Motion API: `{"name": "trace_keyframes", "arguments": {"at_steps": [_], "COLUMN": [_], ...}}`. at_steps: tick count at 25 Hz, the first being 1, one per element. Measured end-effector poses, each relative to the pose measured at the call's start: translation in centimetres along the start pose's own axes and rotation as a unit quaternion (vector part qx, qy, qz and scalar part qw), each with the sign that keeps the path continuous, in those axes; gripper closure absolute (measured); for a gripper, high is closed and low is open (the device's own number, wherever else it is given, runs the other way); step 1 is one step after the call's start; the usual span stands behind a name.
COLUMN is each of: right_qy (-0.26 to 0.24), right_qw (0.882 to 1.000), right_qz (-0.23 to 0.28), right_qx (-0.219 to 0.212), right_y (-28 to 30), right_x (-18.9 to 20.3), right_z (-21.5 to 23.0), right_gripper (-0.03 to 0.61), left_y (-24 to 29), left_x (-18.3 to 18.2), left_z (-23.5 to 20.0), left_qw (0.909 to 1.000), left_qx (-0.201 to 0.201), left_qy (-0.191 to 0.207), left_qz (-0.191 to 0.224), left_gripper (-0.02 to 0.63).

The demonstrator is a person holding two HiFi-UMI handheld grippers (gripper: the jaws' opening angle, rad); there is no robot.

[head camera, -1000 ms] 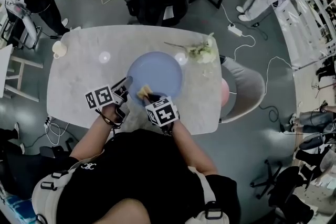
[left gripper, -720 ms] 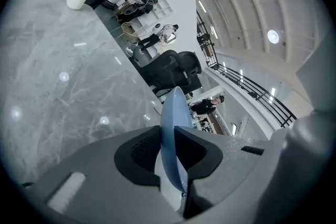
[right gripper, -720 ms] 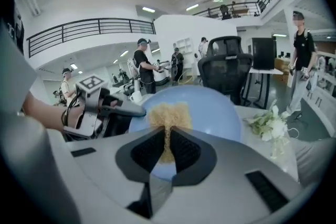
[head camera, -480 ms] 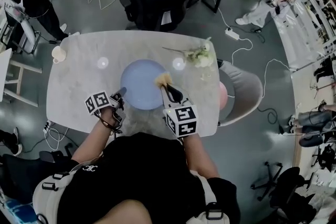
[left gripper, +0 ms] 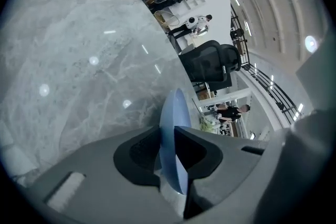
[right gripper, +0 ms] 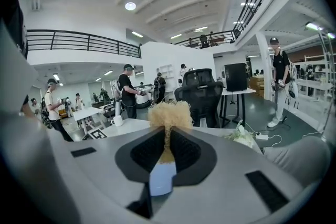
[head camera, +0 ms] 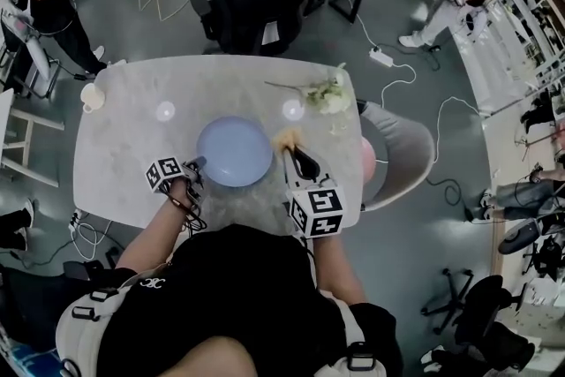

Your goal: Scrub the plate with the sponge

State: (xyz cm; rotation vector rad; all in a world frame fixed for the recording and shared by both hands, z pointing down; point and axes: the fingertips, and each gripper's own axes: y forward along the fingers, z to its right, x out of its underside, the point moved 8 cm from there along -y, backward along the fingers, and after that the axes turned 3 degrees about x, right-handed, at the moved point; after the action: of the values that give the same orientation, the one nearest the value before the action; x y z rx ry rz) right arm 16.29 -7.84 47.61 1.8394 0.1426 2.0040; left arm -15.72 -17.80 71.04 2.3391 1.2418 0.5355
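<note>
The plate (head camera: 235,152) lies on the counter (head camera: 124,146) in the head view, its near-left rim at the left gripper's (head camera: 198,163) fingers. The sponge (head camera: 287,139) sits at the right gripper's (head camera: 292,151) fingertips, just right of the plate and apart from it. The left gripper view shows the plate edge-on, its rim pinched between the fingers. The right gripper view shows the fingers clamped on the frayed yellow sponge, its tuft spreading past their tips.

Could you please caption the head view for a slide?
Left claw clamps the plate at its rim; right claw holds the sponge beside it.
</note>
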Motion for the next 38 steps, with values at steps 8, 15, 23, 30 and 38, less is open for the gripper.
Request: {"name": "trace_keyframes", "arguments": {"at_steps": [8,15,23,30,38], "right_qy": [-0.001,-0.001,0.005,0.005,-0.024], "right_qw": [1.000,1.000,0.999,0.990,0.988], "right_qz": [-0.003,0.007,0.053,0.139,0.151], "right_qx": [-0.003,-0.009,-0.006,0.008,0.005], "right_y": [0.0,0.8,1.9,2.6,2.9], "right_x": [0.1,-0.4,-2.2,-5.5,-5.9], "right_z": [0.1,0.2,0.1,-0.9,-2.1], "right_gripper": [0.545,0.545,0.546,0.546,0.548], "left_y": [1.2,-2.5,-9.8,-15.6,-15.4], "left_x": [0.0,-4.6,-8.9,-6.8,-3.6], "left_z": [-3.3,-2.1,13.7,24.9,25.6], "left_qw": [0.9956,0.9841,0.8980,0.8179,0.7873], "left_qx": [-0.087,-0.135,-0.064,0.014,0.012], "left_qy": [0.003,0.102,0.379,0.495,0.535], "left_qz": [-0.034,0.053,0.213,0.292,0.306], "left_gripper": [0.537,0.537,0.558,0.607,0.607]}}
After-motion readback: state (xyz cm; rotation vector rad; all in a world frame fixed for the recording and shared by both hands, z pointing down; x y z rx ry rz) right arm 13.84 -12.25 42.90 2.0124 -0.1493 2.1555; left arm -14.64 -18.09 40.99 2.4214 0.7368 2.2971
